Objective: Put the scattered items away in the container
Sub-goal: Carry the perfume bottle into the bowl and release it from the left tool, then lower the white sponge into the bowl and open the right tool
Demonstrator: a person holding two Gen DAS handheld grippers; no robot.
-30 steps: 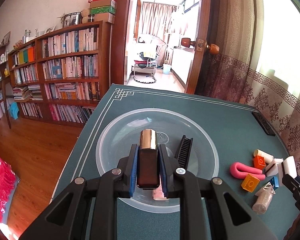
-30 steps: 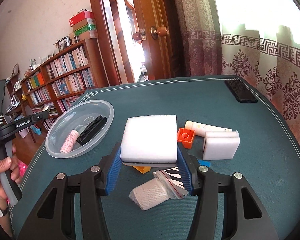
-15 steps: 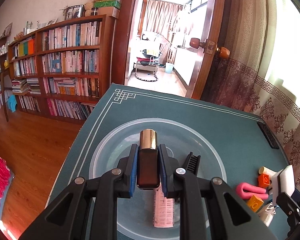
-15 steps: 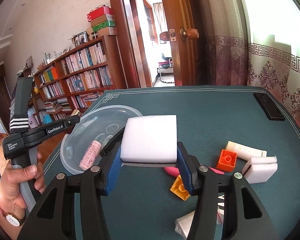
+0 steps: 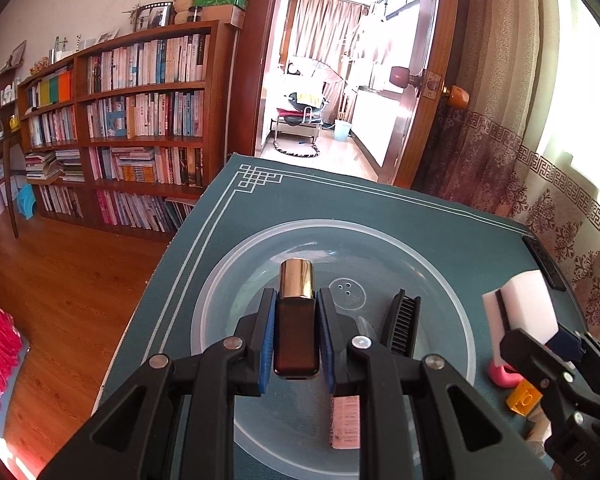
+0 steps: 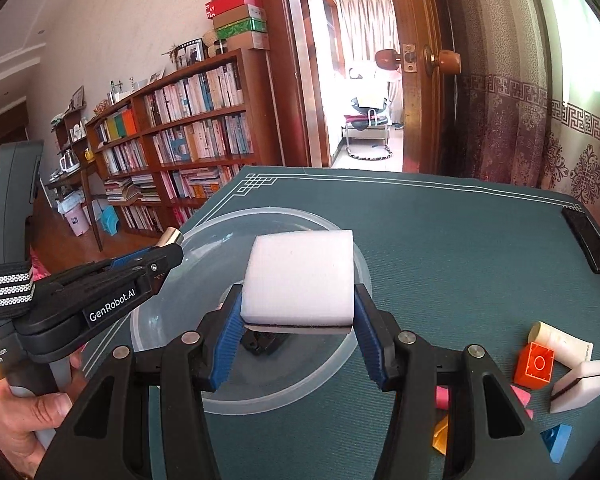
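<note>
We see the left gripper (image 5: 296,332) nearest in its own view, blue pads clamped tight on a small dark-brown bottle (image 5: 296,330) with a shiny gold cap, cap pointing to 12 o'clock, held above the clear round plastic container (image 5: 440,264). In the container: a pink ribbed roller (image 5: 346,424) at 5 o'clock of the bottle, a black comb (image 5: 404,326) at 3 o'clock.

In the right wrist view the right gripper (image 6: 298,330) has its jaws wide, pressed on both sides of a white sponge block (image 6: 300,278) with a thin dark layer underneath; it sits over the container's (image 6: 340,356) near-right rim. At 9 o'clock a hand (image 6: 24,420) holds the left tool.

Loose on the green mat (image 6: 460,240), at 4 o'clock of the sponge: an orange brick (image 6: 536,364), a cream tube (image 6: 560,340), a second white sponge (image 6: 584,384), a blue piece (image 6: 556,442), pink and yellow bits partly hidden by the fingers. Farther, at 2 o'clock, a black phone-like slab (image 6: 590,242) lies at the mat edge. Bookshelf (image 6: 180,136) and an open door beyond.
</note>
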